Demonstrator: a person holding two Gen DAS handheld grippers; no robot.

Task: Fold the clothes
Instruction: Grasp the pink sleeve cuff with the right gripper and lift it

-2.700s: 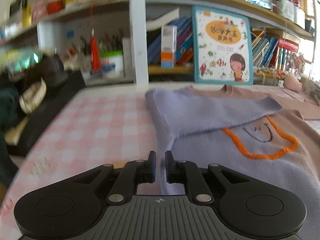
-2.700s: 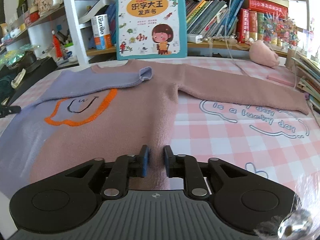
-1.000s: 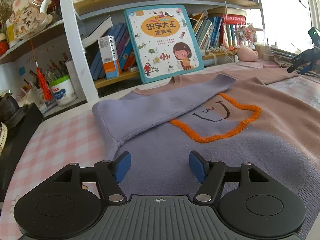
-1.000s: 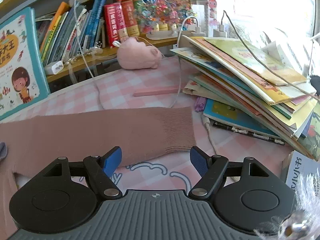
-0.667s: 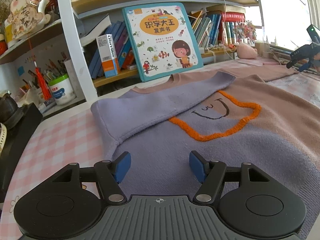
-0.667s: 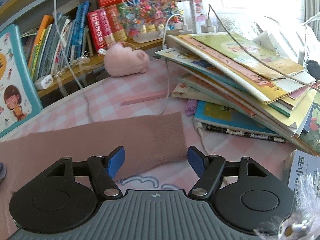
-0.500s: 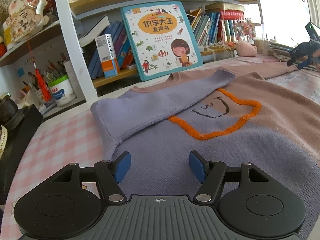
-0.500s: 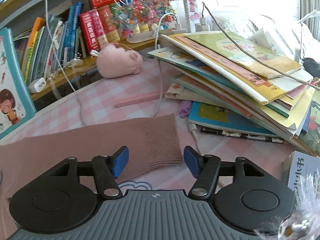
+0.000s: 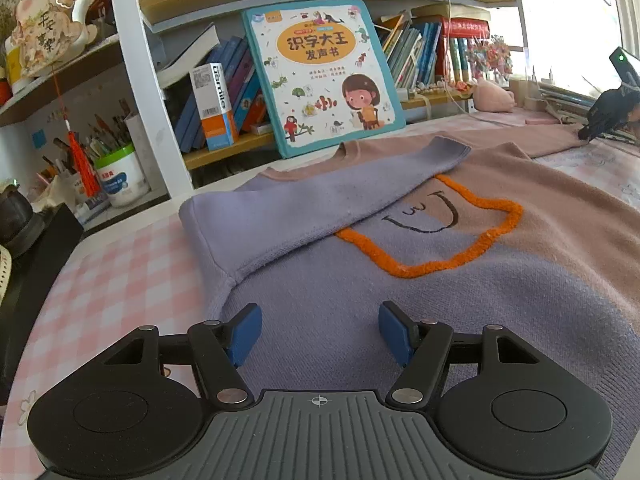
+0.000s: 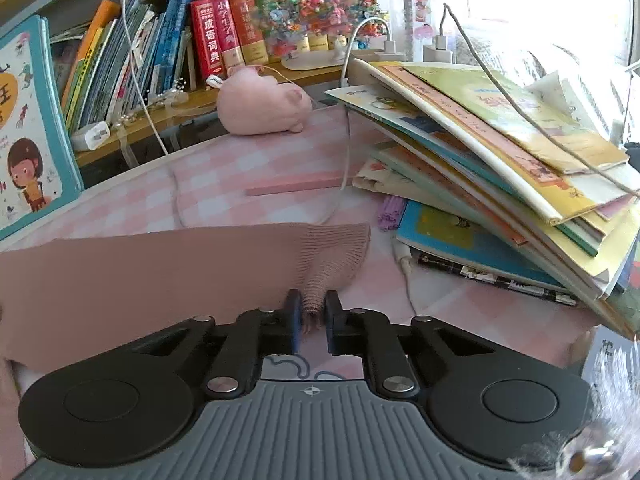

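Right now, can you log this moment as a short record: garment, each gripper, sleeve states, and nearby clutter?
garment: sweater, lilac and dusty pink, lying flat on the checked tablecloth
left sleeve: lilac sleeve, folded across the chest
right sleeve: pink sleeve, stretched out, cuff bunched
left gripper: open, over the sweater's lilac body, holding nothing
right gripper: fingers shut on the pink sleeve's ribbed cuff
clutter: book stack beside the cuff; pink plush toy behind it
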